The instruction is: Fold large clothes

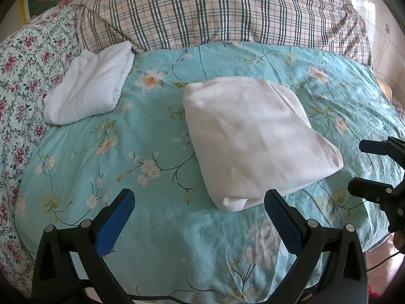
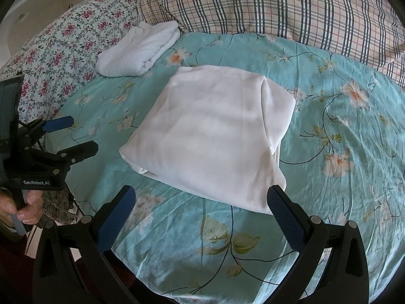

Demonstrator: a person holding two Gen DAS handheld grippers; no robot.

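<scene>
Now folded white garment (image 2: 212, 136) lies on the bed (image 2: 341, 126).
Left hand-held gripper (image 1: 200, 202) and right hand-held gripper (image 2: 202, 200) both gape wide, holding nothing.

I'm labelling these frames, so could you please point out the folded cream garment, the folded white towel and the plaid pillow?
Folded cream garment (image 2: 215, 131): right wrist view, middle of its top face.
Folded white towel (image 1: 91, 86): left wrist view, centre of its top layer.
Plaid pillow (image 1: 215, 10): left wrist view, middle of its front.
</scene>
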